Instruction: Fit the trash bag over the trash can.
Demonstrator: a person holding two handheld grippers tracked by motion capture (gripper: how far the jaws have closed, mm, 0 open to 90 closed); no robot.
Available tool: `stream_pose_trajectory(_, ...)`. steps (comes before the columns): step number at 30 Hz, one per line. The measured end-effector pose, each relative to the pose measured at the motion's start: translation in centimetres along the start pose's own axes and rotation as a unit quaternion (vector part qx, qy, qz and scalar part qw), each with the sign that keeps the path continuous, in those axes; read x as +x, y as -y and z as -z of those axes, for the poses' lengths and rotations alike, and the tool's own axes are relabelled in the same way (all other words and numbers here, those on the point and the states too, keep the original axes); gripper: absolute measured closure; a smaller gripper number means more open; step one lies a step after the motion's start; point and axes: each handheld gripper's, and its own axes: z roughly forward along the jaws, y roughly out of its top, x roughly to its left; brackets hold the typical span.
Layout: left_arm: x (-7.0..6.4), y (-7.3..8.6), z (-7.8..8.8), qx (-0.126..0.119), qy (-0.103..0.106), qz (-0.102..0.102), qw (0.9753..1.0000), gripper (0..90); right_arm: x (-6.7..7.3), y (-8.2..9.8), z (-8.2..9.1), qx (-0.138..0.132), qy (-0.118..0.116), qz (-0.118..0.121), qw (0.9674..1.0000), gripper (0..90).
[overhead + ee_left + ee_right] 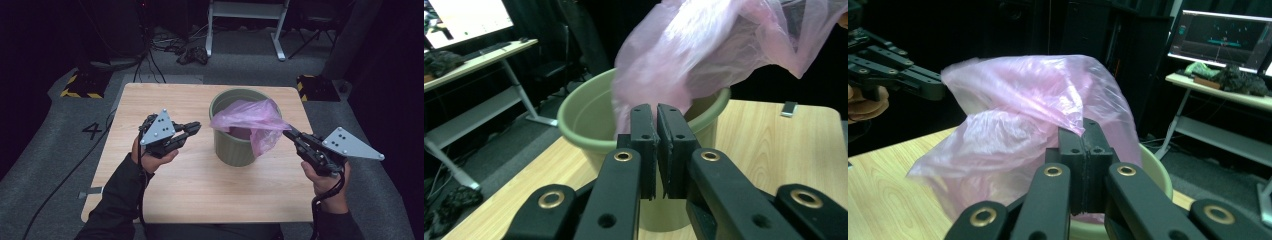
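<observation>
the left gripper sits over the left half of the worktop, a black jointed tool with a flat grey three-cornered plate on top, pointing rightward at the bin. in the left gripper view its fingers stand closed together with nothing between them, just short of the bag.

in the middle stands a round bin of matte olive-green plastic with a rolled rim, slightly tapered, upright on the worktop. a thin, translucent pink plastic bag billows out of its mouth, crinkled and glossy; part of it hangs inside the bin, part drapes over the right side of the rim. its long axis runs roughly left to right across the opening, stretching out toward the right gripper.

the right gripper, of the same black build with its grey plate, points leftward at the bin's right rim. in the right gripper view its fingers are closed on a fold of the bag, the film bunched at their tips.

the worktop is pale wood grain with rounded corners. it stands on grey carpet in a dark room, with cables lying behind and a white desk frame beyond.
</observation>
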Motion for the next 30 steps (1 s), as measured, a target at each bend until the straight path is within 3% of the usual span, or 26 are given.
stream_pose_trajectory(2,0.0,0.2,0.1,-0.004,0.004,0.009,0.9999,86.5,-0.1,0.1,0.0,-0.001,-0.001,-0.005,1.0,90.0)
stream_pose_trajectory(4,-0.3,0.3,-0.2,-0.001,0.015,0.01,0.9998,71.6,-0.1,0.5,-0.3,0.006,-0.016,-0.014,0.9998,90.0)
stream_pose_trajectory(5,-0.7,0.5,-0.5,-0.001,0.017,0.009,0.9998,71.6,-0.1,0.5,-0.3,0.006,-0.016,-0.014,0.9998,90.0)
stream_pose_trajectory(6,-1.1,0.6,-0.9,0.002,0.024,0.012,0.9997,65.4,0.1,0.6,-0.4,0.009,-0.019,-0.011,0.9997,90.0)
stream_pose_trajectory(7,-1.5,0.7,-1.5,0.007,0.038,0.018,0.9991,51.8,0.5,0.7,-0.8,0.013,-0.028,-0.007,0.9995,90.0)
stream_pose_trajectory(10,-2.3,0.8,-3.5,0.017,0.039,0.035,0.9985,37.9,0.8,0.7,-1.0,0.013,-0.036,-0.007,0.9993,90.0)
stream_pose_trajectory(14,-2.3,0.3,-4.8,0.009,0.047,0.056,0.9973,30.9,1.1,0.5,-1.0,0.008,-0.055,-0.003,0.9985,90.0)
stream_pose_trajectory(20,-1.6,-0.2,-5.9,0.004,0.044,0.083,0.9955,33.3,1.6,-0.1,-0.4,-0.007,-0.086,-0.002,0.9962,90.0)
stream_pose_trajectory(21,-1.4,-0.3,-6.3,0.006,0.033,0.085,0.9958,34.6,1.7,-0.2,-0.3,-0.009,-0.091,-0.002,0.9958,90.0)
stream_pose_trajectory(23,-1.3,-0.3,-6.4,0.008,0.03,0.087,0.9957,36.6,1.9,-0.4,0.0,-0.013,-0.094,0.001,0.9955,90.0)
stream_pose_trajectory(25,-0.9,-0.3,-6.9,0.018,0.008,0.086,0.9961,43.8,2.0,-0.5,0.2,-0.017,-0.097,0.002,0.9951,90.0)
stream_pose_trajectory(28,-0.6,-0.2,-7.0,0.019,0.0,0.086,0.9961,55.4,1.9,-0.7,0.4,-0.02,-0.099,0.002,0.9949,90.0)
stream_pose_trajectory(29,-0.4,-0.1,-7.0,0.021,-0.001,0.084,0.9962,55.4,1.9,-0.7,0.4,-0.022,-0.098,0.001,0.9949,90.0)
stream_pose_trajectory(30,-0.3,-0.1,-6.9,0.022,-0.002,0.081,0.9965,66.8,1.7,-0.7,0.6,-0.027,-0.096,-0.004,0.995,90.0)
